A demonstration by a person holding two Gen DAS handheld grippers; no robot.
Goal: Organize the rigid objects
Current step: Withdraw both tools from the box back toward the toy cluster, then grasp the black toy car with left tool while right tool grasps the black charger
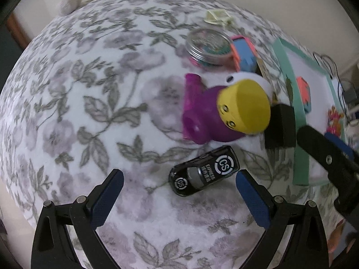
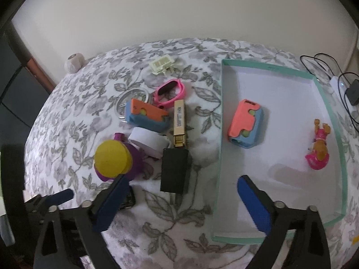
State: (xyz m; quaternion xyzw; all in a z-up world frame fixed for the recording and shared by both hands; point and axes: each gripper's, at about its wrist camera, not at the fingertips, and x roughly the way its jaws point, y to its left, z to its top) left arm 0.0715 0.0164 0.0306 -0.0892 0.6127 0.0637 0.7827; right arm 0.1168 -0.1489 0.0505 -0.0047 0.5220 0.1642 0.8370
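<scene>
The left gripper (image 1: 179,180) hangs wide open over the floral-patterned tablecloth (image 1: 89,112), with a glossy black toy car bearing white "CS" roundels (image 1: 203,173) lying between its blue-padded fingertips, nearer the right one, untouched. The right gripper (image 2: 180,187), also spread wide and empty, straddles the near left wall of the mint-rimmed white tray (image 2: 218,157).

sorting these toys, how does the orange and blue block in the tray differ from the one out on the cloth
The block in the tray lies inside the teal-rimmed tray, apart from other things; the block on the cloth sits in the clutter, against the pink sunglasses and over a round tin. The tray block's long side runs up the picture, the cloth block's across it. Both have orange tops, blue bases.
</scene>
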